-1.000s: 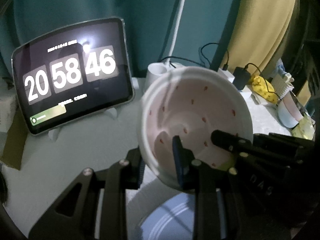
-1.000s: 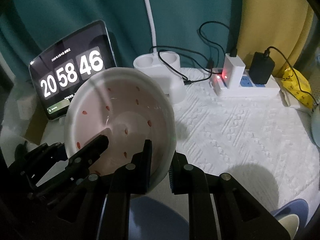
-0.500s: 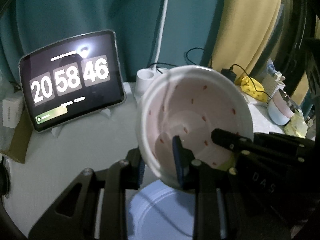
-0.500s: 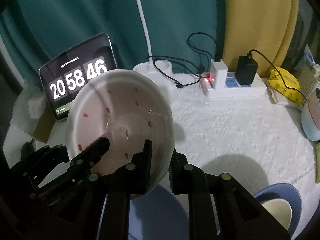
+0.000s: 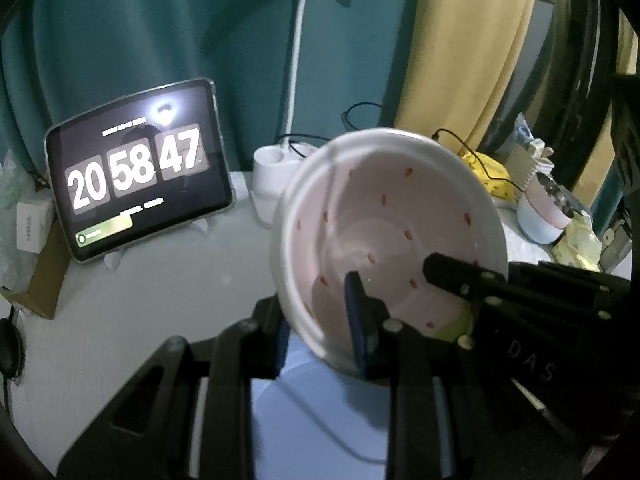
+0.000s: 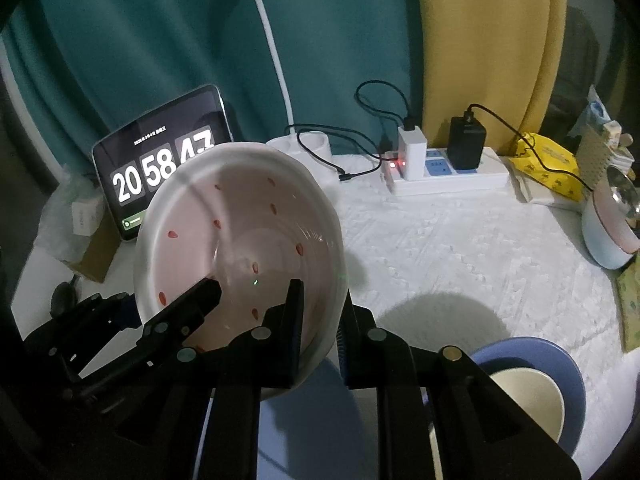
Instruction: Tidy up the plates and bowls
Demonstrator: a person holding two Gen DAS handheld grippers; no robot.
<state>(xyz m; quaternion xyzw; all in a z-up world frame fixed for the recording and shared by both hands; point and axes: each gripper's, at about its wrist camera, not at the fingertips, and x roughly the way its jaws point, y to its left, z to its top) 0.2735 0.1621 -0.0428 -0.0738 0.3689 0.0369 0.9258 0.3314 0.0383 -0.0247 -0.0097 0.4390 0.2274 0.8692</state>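
A white bowl with a pink inside and red specks (image 5: 392, 236) is held in the air, tilted, by both grippers. My left gripper (image 5: 320, 320) is shut on its left rim. My right gripper (image 6: 320, 312) is shut on its right rim, and the bowl also shows in the right wrist view (image 6: 240, 248). A pale blue plate (image 5: 320, 412) lies on the table right below the bowl. A blue bowl with a cream bowl inside it (image 6: 532, 392) stands at the lower right in the right wrist view.
A tablet showing a clock (image 5: 140, 168) leans at the back left. A white desk lamp base (image 6: 316, 144), a power strip with chargers (image 6: 444, 172) and a yellow packet (image 6: 548, 164) line the back. A pink and blue pot (image 6: 608, 228) stands at the right edge.
Both grippers have lifted the bowl higher above the table, so more of the blue plate and the stacked bowls shows below. The grip on the rim has not changed.
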